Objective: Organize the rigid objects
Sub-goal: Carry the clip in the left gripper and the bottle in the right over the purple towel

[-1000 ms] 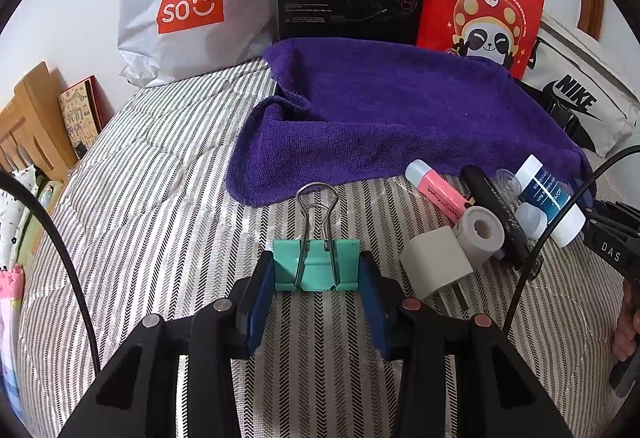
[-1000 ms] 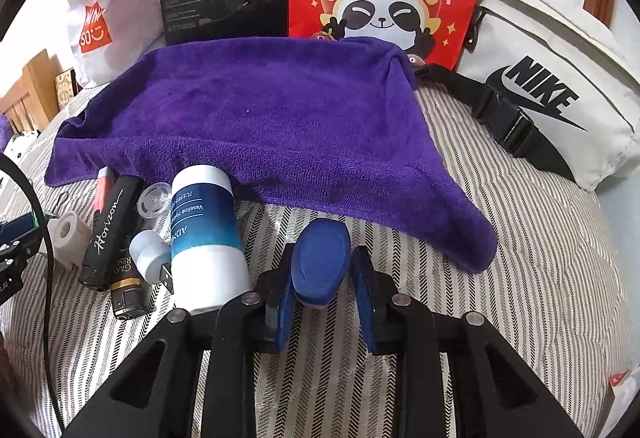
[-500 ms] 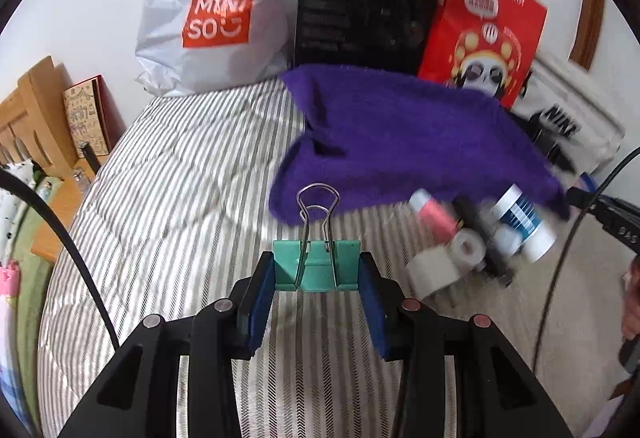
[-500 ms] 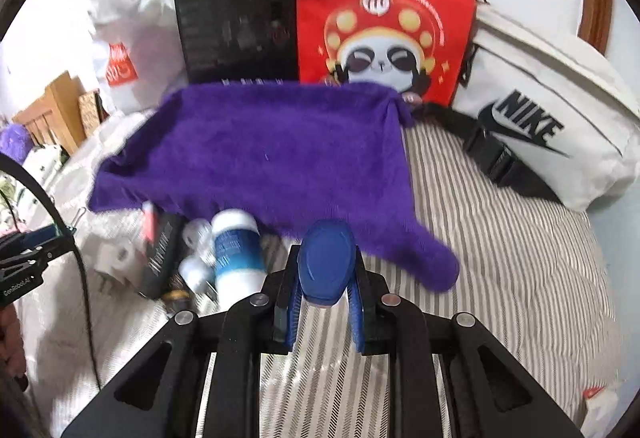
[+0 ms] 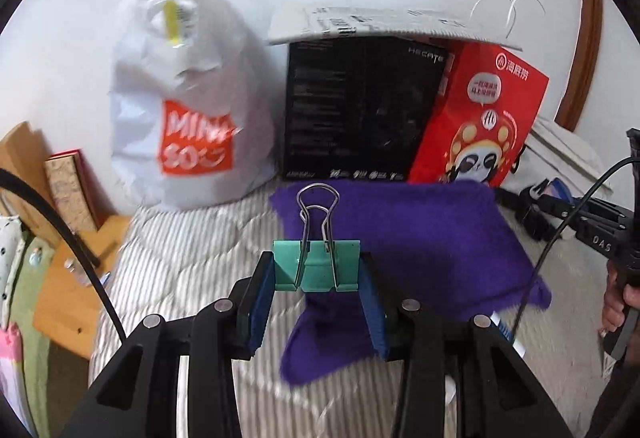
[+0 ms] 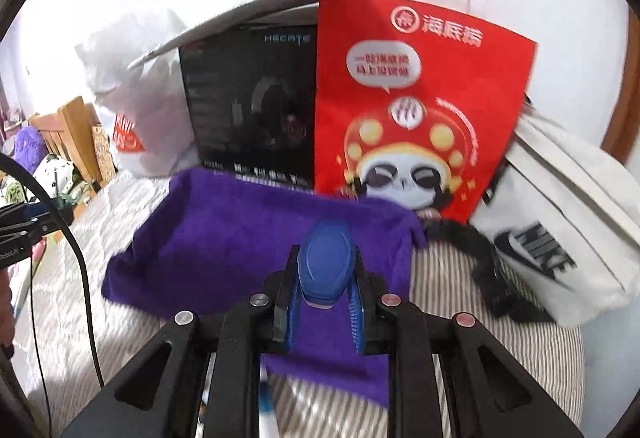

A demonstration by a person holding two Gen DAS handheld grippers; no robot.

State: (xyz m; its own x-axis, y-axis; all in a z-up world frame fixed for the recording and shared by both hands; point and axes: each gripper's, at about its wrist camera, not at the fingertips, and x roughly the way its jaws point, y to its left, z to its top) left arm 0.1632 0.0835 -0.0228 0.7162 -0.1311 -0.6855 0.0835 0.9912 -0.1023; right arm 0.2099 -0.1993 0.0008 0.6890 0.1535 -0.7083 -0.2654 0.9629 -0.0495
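Note:
My left gripper [image 5: 316, 278] is shut on a teal binder clip [image 5: 320, 268] with its wire handles pointing up, held in the air over the near edge of a purple towel [image 5: 420, 234]. My right gripper [image 6: 325, 282] is shut on a blue oval object [image 6: 326, 262], held above the same purple towel [image 6: 240, 238]. The white and blue tube [image 6: 267, 414] shows only as a sliver below the right gripper. The other small items are out of view.
The towel lies on a striped bed [image 5: 180, 262]. Against the wall stand a white Miniso bag [image 5: 188, 110], a black box [image 5: 360, 114] and a red panda bag [image 6: 416, 110]. A white Nike bag [image 6: 560, 238] lies at right. A wooden nightstand [image 5: 68, 290] is at left.
Both grippers have risen and tilted up with their objects held. The pile of small items has dropped out of view, and the bags and wall now fill the views.

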